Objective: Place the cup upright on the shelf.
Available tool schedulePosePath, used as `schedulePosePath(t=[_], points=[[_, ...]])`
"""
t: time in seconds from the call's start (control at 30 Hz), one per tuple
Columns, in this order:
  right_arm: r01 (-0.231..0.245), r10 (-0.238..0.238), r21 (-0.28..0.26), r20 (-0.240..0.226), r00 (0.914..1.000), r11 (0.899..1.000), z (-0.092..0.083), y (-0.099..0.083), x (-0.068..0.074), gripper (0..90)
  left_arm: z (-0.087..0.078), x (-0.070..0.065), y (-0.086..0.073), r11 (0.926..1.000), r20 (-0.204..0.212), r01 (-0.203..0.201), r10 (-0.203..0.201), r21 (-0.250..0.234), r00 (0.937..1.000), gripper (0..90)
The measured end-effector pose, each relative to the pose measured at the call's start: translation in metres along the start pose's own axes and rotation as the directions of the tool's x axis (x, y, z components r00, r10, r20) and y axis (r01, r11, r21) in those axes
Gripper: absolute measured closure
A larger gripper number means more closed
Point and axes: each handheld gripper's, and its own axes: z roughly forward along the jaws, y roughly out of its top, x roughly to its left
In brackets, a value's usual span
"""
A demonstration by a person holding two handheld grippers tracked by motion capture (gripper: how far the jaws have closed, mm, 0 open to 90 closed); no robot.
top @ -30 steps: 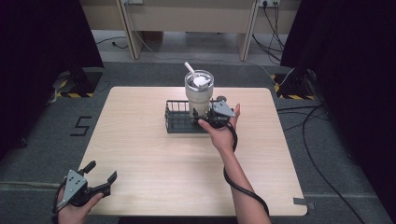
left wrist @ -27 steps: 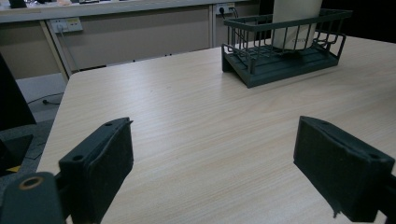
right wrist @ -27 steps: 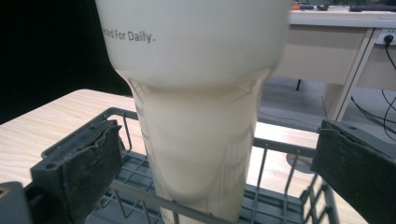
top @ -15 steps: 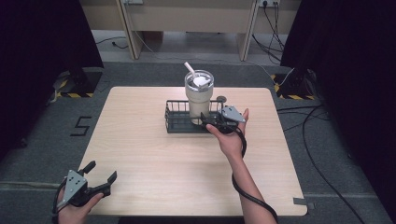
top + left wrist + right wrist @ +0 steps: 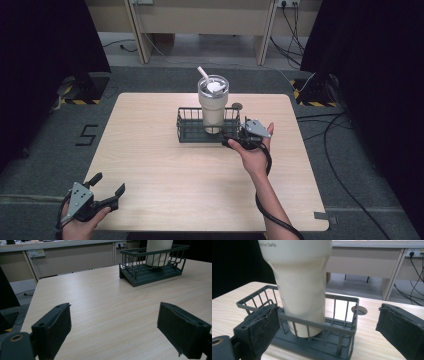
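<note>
A cream tumbler [image 5: 213, 102] with a clear lid and a white straw stands upright in a dark wire basket [image 5: 191, 131] at the table's far middle. My right gripper [image 5: 231, 142] is open just off the basket's right front corner, touching nothing. In the right gripper view the tumbler [image 5: 304, 290] and the basket [image 5: 332, 333] sit close ahead between the spread pads [image 5: 265, 325]. My left gripper [image 5: 107, 185] is open over the table's near left edge, held in a hand. From the left gripper view the basket [image 5: 152, 273] and the tumbler [image 5: 158, 252] are far off.
A round cable hole [image 5: 237, 106] lies in the tabletop just behind the basket's right end. The light wooden table [image 5: 165, 170] is bare in front of the basket. Cables [image 5: 345, 165] trail on the floor at the right.
My right gripper has drawn back from the tumbler, moving right and toward the person. The left gripper has stayed put.
</note>
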Motion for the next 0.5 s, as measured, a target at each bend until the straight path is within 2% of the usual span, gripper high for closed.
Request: schedulePosePath(t=[0.17, 0.5], points=[[-0.021, 0.021, 0.011, 0.005, 0.9998, 1.000, -0.008, -0.005, -0.007, 5.5, 0.000, 0.000, 0.000, 1.0000, 0.002, -0.002, 0.002, 0.000, 1.0000, 11.3], [-0.018, 0.018, 0.018, 0.016, 0.9997, 1.000, -0.020, -0.011, -0.014, 6.2, 0.001, -0.001, 0.000, 1.0000, 0.002, -0.003, 0.003, 0.002, 1.0000, 11.3]])
